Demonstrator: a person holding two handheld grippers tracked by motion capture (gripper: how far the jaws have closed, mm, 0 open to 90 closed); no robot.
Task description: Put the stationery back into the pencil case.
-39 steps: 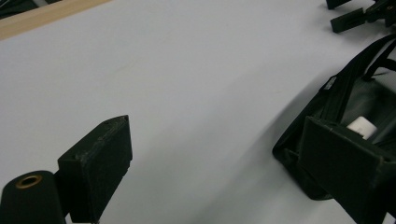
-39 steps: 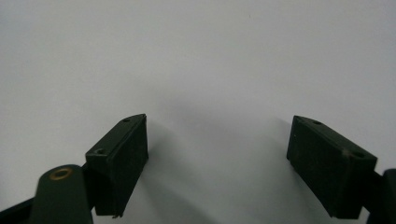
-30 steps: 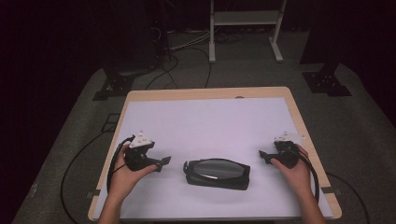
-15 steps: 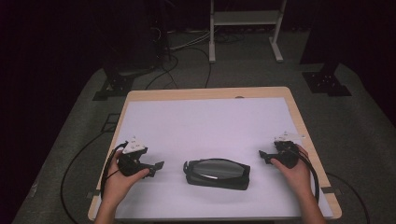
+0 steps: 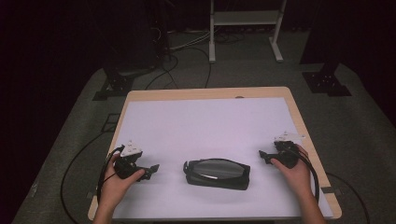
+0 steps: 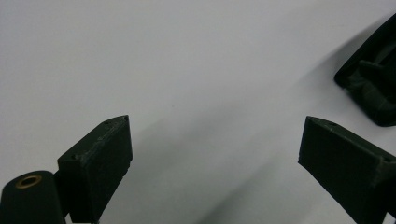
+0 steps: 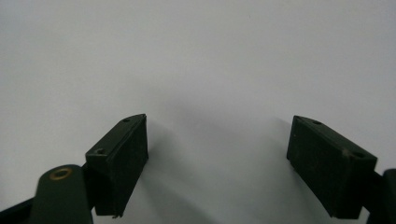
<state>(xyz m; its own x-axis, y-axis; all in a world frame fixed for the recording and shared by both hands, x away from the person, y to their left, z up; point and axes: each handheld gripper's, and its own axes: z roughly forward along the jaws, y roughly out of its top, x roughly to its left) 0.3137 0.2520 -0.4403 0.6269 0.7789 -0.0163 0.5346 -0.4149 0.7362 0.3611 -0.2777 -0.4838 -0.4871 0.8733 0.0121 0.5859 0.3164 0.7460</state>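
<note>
Left claw (image 5: pixel 148 171) and right claw (image 5: pixel 264 156), both agape and empty, low over the tabletop (image 5: pixel 201 126). Black case (image 5: pixel 216 173) lies between them, apart from both. Risk, judged: a one-sided approach would push the case sliding rather than grip it.

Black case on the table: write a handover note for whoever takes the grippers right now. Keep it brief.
Left gripper: open, nothing between the jaws, low over the white table, pointing at the left end of the black case but apart from it.
Right gripper: open, holding nothing, to the right of the case with a gap, pointing toward it.
Case: lies flat near the front middle of the table, lengthwise left to right; it looks closed.
Done: nothing visible; the case is untouched.
Left: probably bring both grippers in to the case ends and start handling it.
</note>
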